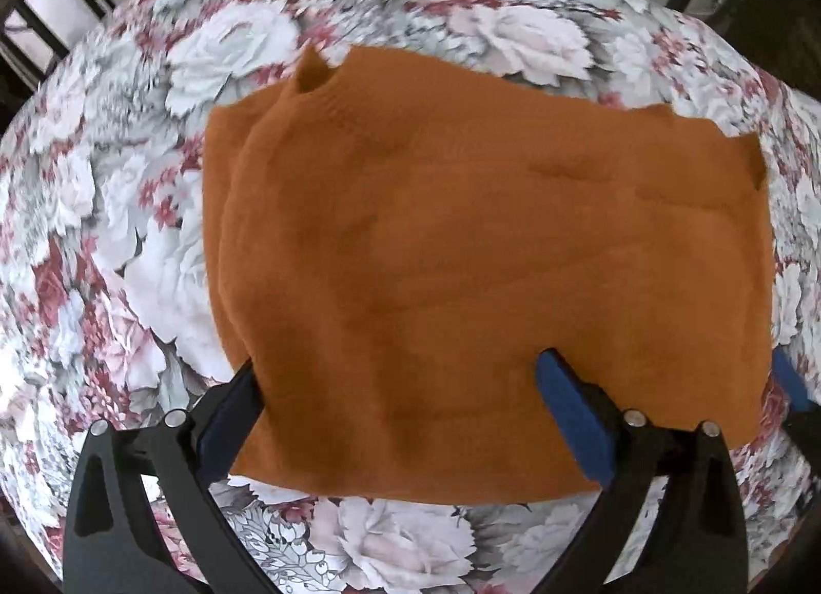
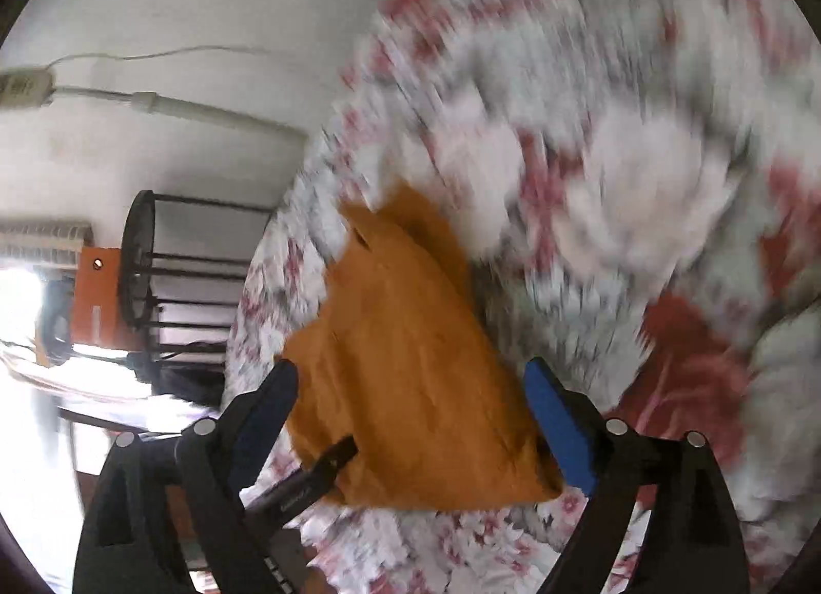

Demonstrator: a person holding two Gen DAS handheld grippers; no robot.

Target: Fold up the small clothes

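Orange cloth (image 1: 487,260) lies spread on a flower-print sheet (image 1: 128,235), which looks like a bed cover, though I cannot tell what is beneath it. In the left wrist view the cloth is doubled over, with a second layer showing along its left edge and a small peak standing up at its far left corner. The left gripper (image 1: 400,399) points steeply down over the cloth's near edge, its fingers (image 1: 574,419) spread wide with blue pads; the cloth runs between them, the left pad sits at the cloth's left edge and the right one lies over the cloth, but neither visibly pinches it, so the fingers are released. In the right wrist view, which is blurred and tilted, the right gripper (image 2: 410,414) has its fingers (image 2: 554,419) spread wide too, released, with the cloth's near part seen between them but not pinched. A dark finger of the left gripper shows at the cloth's lower left edge there. Beyond the sheet stand a black rail (image 2: 154,276) and a white wall (image 2: 179,4) with a cable (image 2: 154,53).
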